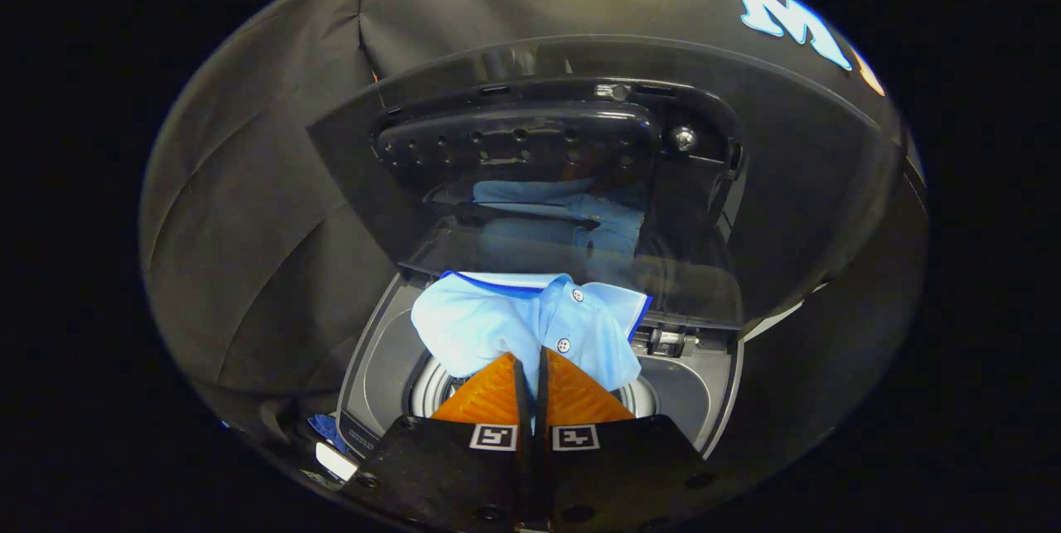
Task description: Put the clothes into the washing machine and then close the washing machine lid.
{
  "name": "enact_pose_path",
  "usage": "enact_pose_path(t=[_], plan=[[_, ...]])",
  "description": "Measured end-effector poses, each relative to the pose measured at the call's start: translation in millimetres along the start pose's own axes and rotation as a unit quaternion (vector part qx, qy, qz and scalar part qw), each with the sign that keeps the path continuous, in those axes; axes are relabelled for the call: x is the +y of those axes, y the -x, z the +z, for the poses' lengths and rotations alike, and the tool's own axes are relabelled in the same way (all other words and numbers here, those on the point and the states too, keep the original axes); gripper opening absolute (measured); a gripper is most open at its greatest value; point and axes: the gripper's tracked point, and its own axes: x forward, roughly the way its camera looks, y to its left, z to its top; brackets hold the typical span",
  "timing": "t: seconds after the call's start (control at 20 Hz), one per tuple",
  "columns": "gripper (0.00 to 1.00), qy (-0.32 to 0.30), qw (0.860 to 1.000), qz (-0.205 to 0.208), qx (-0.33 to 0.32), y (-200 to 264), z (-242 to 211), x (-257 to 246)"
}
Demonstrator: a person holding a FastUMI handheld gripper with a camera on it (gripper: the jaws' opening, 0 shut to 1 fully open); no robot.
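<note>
A light blue shirt with white buttons and a dark blue trim hangs bunched from my gripper, whose fingers are shut on its cloth. The shirt hangs just above the round drum opening of the top-loading washing machine. The dark glossy lid stands raised behind the opening, beyond the fingers, and mirrors the shirt. Most of the drum is hidden by the shirt and the fingers.
The grey rim of the machine surrounds the drum. A lid hinge sits at the back right of the rim. Black cloth wall hangs behind and left of the machine. A small blue scrap lies by the machine's left front corner.
</note>
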Motion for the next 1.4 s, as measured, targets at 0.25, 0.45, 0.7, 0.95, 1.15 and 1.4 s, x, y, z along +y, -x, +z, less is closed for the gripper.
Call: enact_pose_path(t=[0.25,0.45,0.7,0.95,1.15,1.4], plan=[[0.02,-0.003,1.000,0.001,0.001,0.0,-0.1,0.6],[0.23,0.004,1.000,-0.004,0.017,6.3,0.1,-2.9],[0.99,0.011,1.000,-0.015,0.013,3.7,-5.4,-8.2],[0.99,0.005,1.000,-0.005,-0.008,26.2,2.4,-3.7],[0.98,0.012,0.999,0.008,-0.042,56.2,13.6,6.5],[0.98,0.032,0.996,0.024,-0.081,93.5,37.5,19.4]])
